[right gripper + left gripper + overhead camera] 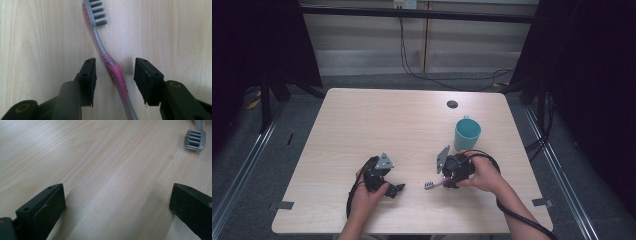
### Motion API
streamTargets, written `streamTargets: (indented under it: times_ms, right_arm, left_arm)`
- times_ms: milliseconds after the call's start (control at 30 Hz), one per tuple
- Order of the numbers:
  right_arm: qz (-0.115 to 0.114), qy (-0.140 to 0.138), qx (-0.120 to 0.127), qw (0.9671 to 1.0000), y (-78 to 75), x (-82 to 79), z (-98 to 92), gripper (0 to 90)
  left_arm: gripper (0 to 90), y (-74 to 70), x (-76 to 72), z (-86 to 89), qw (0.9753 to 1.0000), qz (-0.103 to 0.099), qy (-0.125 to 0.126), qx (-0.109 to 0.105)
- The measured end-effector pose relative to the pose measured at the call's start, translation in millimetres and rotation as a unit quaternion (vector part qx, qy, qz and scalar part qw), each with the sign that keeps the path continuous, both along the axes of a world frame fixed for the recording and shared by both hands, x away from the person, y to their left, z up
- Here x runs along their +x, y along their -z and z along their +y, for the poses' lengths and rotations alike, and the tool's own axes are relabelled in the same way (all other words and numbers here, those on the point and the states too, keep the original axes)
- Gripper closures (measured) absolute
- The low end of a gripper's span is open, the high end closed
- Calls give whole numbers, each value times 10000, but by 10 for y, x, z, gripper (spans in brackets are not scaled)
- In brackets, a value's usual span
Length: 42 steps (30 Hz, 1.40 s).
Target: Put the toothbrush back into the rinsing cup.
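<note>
While the toothbrush lies flat on the table, the scene reads like this:

Brush: toothbrush (pixel 110 62) lies near the front edge of the table (pixel 362 115), a little right of the middle, flat on the wood, with the bristle head toward the left hand.

Long axis: in the right gripper view the handle runs up between the two jaws, nearly in line with them, tilted slightly so the head leans left (a small skew, not a crossing).

Right gripper: right gripper (pixel 115 77) straddles the pink grip section, jaws spread either side of it, with a gap on each side; neither pad touches the handle as far as I can tell.

Left gripper: left gripper (pixel 117 202) has its jaws wide apart over bare wood, holding nothing; the head shows far off at the top right of its view.

Nearer hand: the right one, clearly, since the brush is already between its jaws.

Cup: teal cup (pixel 467 133) stands upright behind the right hand, toward the back right, apart from the brush.

Next move (a judgement): closing the right jaws on the pink grip seems all that is needed, as the handle is already centred.
</note>
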State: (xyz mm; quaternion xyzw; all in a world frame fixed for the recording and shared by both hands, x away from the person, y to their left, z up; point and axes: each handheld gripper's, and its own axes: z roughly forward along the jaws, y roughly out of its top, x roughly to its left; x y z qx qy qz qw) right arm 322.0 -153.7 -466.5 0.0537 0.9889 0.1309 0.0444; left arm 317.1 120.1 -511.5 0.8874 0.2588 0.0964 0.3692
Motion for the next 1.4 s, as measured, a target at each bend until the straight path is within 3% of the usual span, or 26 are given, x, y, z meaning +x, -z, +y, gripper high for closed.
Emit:
streamTargets:
  times_ms: [233, 500, 633, 967, 1233, 1400]
  right_arm:
    - [160, -8, 62, 9999, 30, 16, -3, 585]
    - [478, -35, -47, 9988, 25, 60, 43, 706]
    - [652, 85, -147, 9977, 13, 52, 47, 763]
    - [691, 263, -227, 9970, 7, 61, 71, 808]
    - [776, 525, 102, 9956, -11, 106, -23, 810]
    - [705, 608, 203, 9954, -76, 114, -83, 811]
  left_arm:
    - [2, -1, 0, 0, 10000, 1, -1, 10]
    - [3, 1, 0, -1, 10000, -13, 0, -4]
    - [3, 3, -2, -2, 10000, -3, -7, -19]
    - [3, 2, -3, -3, 10000, -7, -13, -11]
    - [3, 2, -1, -2, 10000, -2, -5, -17]
    - [3, 2, -2, -3, 10000, -6, -12, -12]
